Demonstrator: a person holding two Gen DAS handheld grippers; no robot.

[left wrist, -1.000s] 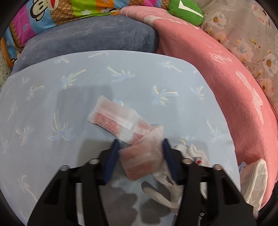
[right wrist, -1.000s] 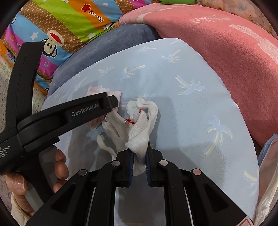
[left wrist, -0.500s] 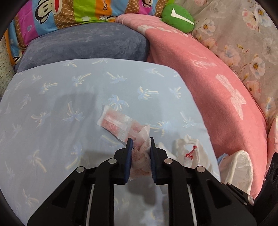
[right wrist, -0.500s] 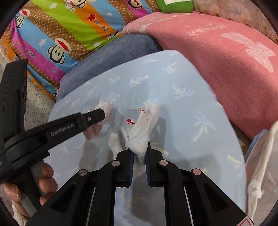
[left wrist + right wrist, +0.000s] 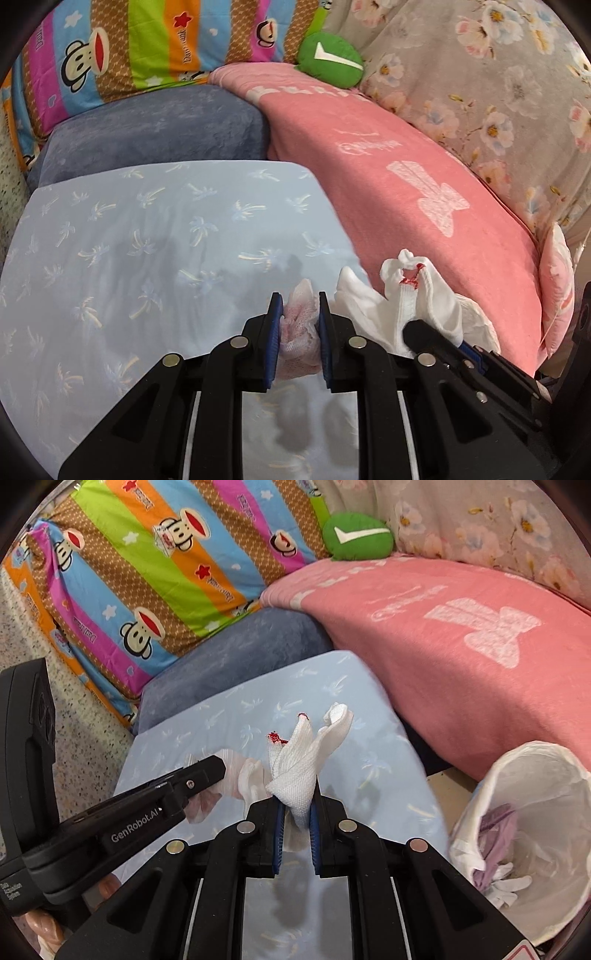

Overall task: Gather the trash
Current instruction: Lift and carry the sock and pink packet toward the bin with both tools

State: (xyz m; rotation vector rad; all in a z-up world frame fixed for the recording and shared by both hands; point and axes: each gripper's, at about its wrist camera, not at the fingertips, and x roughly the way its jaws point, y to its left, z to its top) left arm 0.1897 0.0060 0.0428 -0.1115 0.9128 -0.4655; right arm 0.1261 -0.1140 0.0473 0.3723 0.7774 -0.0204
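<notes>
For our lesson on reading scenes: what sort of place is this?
Probably a home bedroom or sleeping corner: a cartoon-monkey quilt, a pink blanket, a palm-print pillow and a lined waste bin.

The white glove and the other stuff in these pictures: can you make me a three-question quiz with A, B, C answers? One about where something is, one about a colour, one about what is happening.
1. Where is the bin?
A. right of the blue sheet
B. on the pink blanket
C. behind the striped pillow

2. What colour is the cushion with the white tick?
A. red
B. green
C. yellow

3. What are the right tongs doing?
A. hanging open
B. pinching the white glove
C. holding a cup

Answers:
1 A, it stands beside the blue sheet at its right edge.
2 B, it is green.
3 B, the glove is squeezed between its blue pads.
</notes>
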